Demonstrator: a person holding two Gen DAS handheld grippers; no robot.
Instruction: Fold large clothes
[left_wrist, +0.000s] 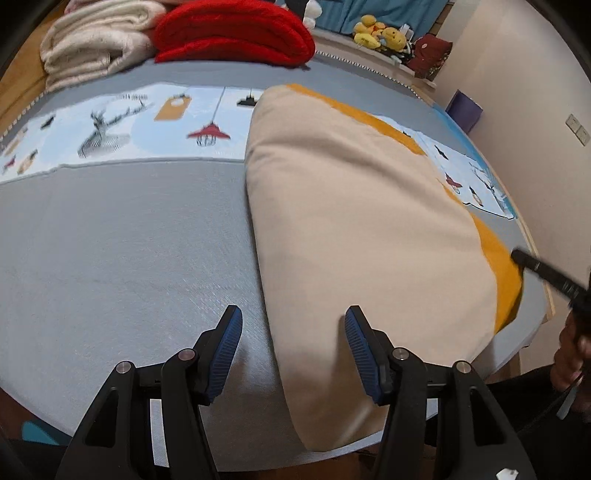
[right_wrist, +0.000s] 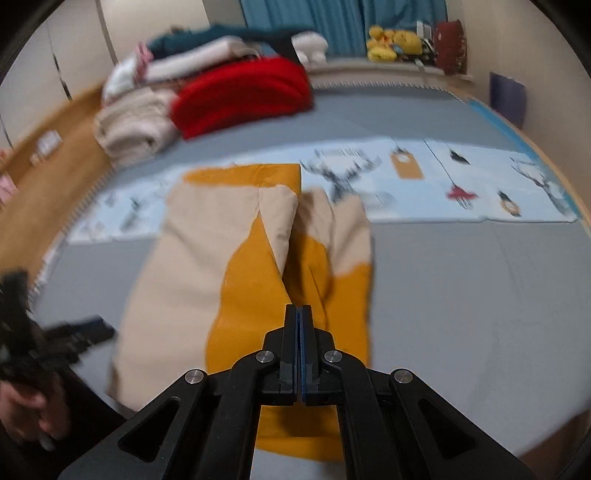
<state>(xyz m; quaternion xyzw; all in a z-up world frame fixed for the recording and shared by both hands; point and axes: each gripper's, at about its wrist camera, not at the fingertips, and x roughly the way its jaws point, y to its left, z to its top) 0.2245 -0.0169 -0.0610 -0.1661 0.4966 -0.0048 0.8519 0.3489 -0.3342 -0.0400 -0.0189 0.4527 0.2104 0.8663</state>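
Your left gripper (left_wrist: 293, 347) hovers with its blue-padded fingers (left_wrist: 229, 350) apart, straddling the near left edge of the beige and mustard garment (left_wrist: 362, 229) without pressing on it. Your right gripper (right_wrist: 300, 354) has its fingers fully together, with a raised fold of the mustard cloth running up to the tips, though whether cloth is pinched between them cannot be told. That garment lies folded lengthwise on the grey bed cover (left_wrist: 129, 240), across a printed pale-blue strip (left_wrist: 122, 122), well apart from the red blanket (left_wrist: 236, 33) and cream blanket (left_wrist: 96, 40) stacked at the far end.
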